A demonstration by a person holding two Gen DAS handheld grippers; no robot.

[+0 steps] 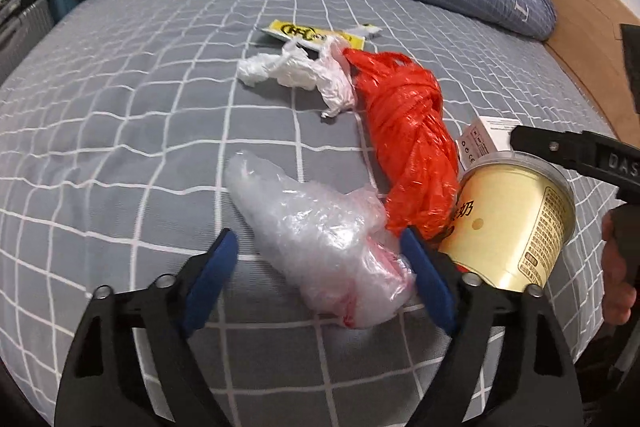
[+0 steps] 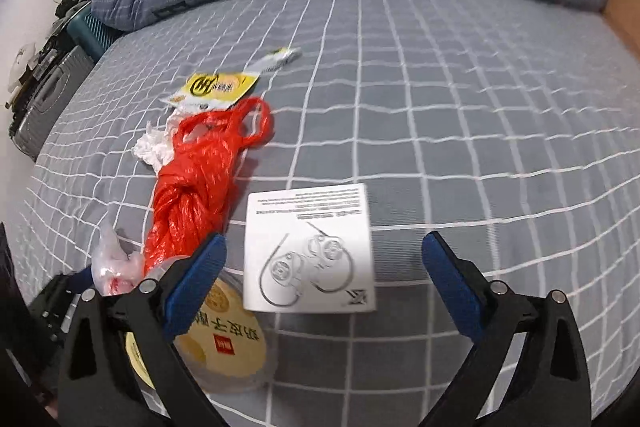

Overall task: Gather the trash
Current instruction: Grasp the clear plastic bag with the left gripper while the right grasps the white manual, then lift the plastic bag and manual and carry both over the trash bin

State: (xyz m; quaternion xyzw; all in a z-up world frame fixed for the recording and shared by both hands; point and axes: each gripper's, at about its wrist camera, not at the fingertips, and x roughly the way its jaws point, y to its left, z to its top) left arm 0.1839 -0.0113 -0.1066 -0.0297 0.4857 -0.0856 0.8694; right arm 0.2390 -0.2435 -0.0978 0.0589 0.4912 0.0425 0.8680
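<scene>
Clear crinkled plastic, a clear plastic bag (image 1: 320, 239), lies low at centre of my left wrist view, between the blue pads of my left gripper (image 1: 320, 255); the jaws stand apart around it and I cannot see them pressing. Right of it lie the red bag (image 1: 404, 143) and the yellow cup (image 1: 516, 223) on the grey checked sheet (image 1: 120, 147). My right gripper (image 2: 324, 267) gapes wide, holding nothing, a white box (image 2: 312, 247) between its 2 pads.
</scene>
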